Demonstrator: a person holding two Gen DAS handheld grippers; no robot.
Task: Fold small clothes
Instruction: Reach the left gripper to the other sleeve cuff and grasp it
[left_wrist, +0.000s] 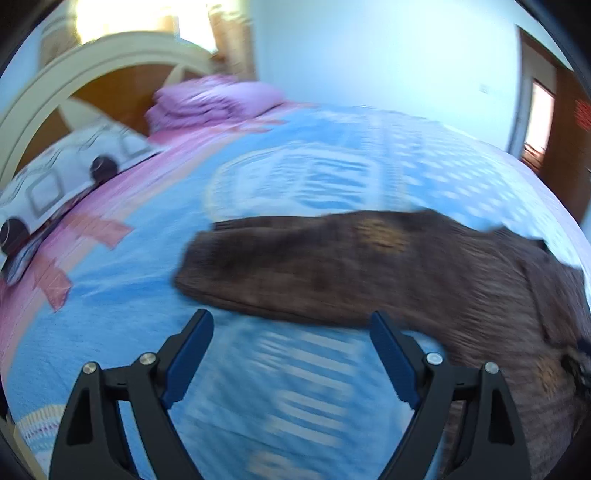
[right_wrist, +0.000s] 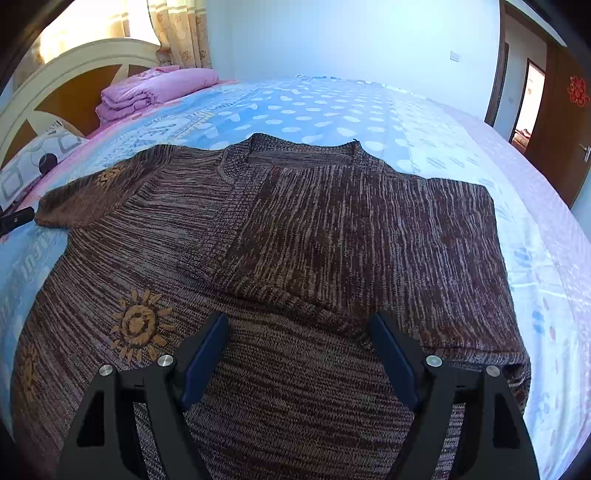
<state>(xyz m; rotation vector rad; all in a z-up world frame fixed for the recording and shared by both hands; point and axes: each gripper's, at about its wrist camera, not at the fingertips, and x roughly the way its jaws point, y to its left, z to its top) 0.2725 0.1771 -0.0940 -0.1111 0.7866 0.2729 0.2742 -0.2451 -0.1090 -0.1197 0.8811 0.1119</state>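
- On the blue patterned bedspread (right_wrist: 314, 107), one brown knitted sweater (right_wrist: 295, 229) lies spread flat, neckline toward the far wall; its right sleeve is folded inward over the body, leaving a straight right edge.
- Left of the sweater, its other sleeve (left_wrist: 295, 266) stretches out flat, cuff toward the headboard (right_wrist: 74, 62); that view is blurred.
- Right of the sweater, a wide strip of bedspread lies bare up to the bed's edge; beyond the neckline, more bare bedspread runs to the wall.
- Above the sweater's lower body, the right gripper (right_wrist: 299, 325) stands released, jaws spread, nothing between its pads.
- Just short of the outstretched sleeve's near edge, the left gripper (left_wrist: 291, 321) is likewise released, over bare bedspread.
- Three sun motifs can be counted on the sweater's left half, the largest (right_wrist: 142, 325) beside the right gripper.
- Beyond the sweater, by the headboard: one folded pink quilt (right_wrist: 155, 92) and one patterned pillow (right_wrist: 40, 162).
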